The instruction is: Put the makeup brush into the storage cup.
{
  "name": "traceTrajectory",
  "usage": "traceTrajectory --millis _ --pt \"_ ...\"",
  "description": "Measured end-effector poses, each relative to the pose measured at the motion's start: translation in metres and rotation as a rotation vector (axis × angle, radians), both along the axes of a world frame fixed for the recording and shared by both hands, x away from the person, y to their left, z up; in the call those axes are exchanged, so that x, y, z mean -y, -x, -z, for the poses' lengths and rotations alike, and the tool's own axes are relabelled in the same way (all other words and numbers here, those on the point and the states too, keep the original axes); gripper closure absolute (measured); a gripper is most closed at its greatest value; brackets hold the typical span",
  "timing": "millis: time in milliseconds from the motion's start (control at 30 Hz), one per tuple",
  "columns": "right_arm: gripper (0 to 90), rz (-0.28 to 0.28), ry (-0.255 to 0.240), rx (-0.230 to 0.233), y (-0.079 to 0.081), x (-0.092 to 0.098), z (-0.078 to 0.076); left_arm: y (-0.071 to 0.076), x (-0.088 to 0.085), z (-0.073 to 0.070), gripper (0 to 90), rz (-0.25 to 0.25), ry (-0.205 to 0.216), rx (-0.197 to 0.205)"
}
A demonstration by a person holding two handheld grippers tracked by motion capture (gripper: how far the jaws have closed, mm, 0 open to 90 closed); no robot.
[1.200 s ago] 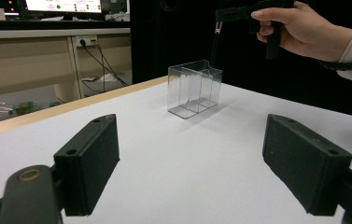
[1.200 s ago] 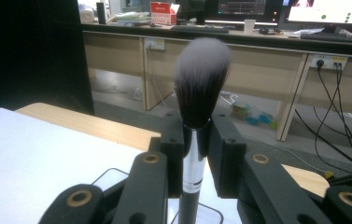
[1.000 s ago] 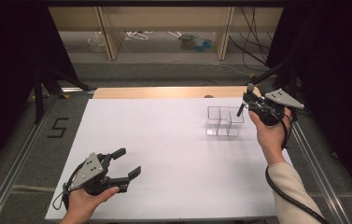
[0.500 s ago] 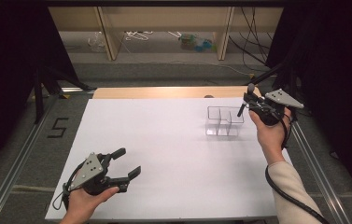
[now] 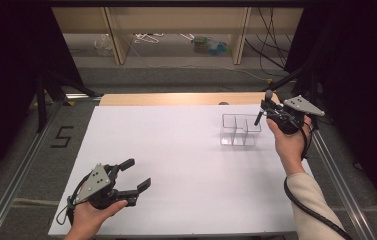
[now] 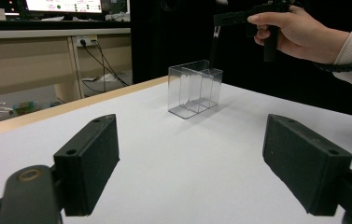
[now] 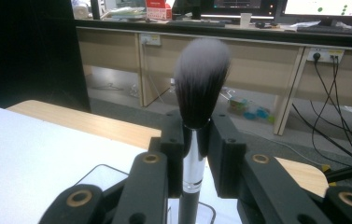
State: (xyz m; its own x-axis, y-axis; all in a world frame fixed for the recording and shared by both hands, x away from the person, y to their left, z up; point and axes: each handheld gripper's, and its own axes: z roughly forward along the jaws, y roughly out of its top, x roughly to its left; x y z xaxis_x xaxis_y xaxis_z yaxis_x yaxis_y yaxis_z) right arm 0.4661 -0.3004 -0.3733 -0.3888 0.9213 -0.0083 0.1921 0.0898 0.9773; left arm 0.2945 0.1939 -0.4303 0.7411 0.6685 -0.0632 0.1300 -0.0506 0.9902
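Broadly, the room around the work is dim, with black drapes on both sides and a pale wooden shelf unit [image 5: 176,30] along the far wall, cables and small clutter lying on the floor beneath it. In the gripper views, desks with monitors [image 7: 323,9] and wall sockets stand beyond the table. A grey floor runs left of the table, marked with a black figure five [image 5: 62,136], and metal rails [image 5: 21,165] flank the table on both sides.

The table [image 5: 176,165] is covered by a plain white sheet, with a strip of bare wood [image 5: 176,98] showing along its far edge. On the white surface, towards the far right, stands a clear plastic box [image 5: 240,131] divided into compartments, upright.

The right gripper [image 5: 272,111] is held above the table just beside the box, at its right. Its jaws are clamped on the silver ferrule of a makeup brush [image 7: 197,93], which stands upright between them with its dark, grey-tipped bristles pointing up; in the left gripper view the handle [image 6: 214,46] hangs down over the box's far right end, though whether it reaches inside I cannot tell.

The left gripper [image 5: 138,175] sits low over the near left part of the table, well apart from the box, its jaws spread wide with nothing between them.
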Motion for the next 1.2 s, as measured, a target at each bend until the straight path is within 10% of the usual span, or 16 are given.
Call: traceTrajectory --millis 1200 --pt "77.6 -0.002 0.020 -0.028 -0.006 -0.003 0.012 0.000 0.000 0.000 18.3 0.001 0.002 -0.001"
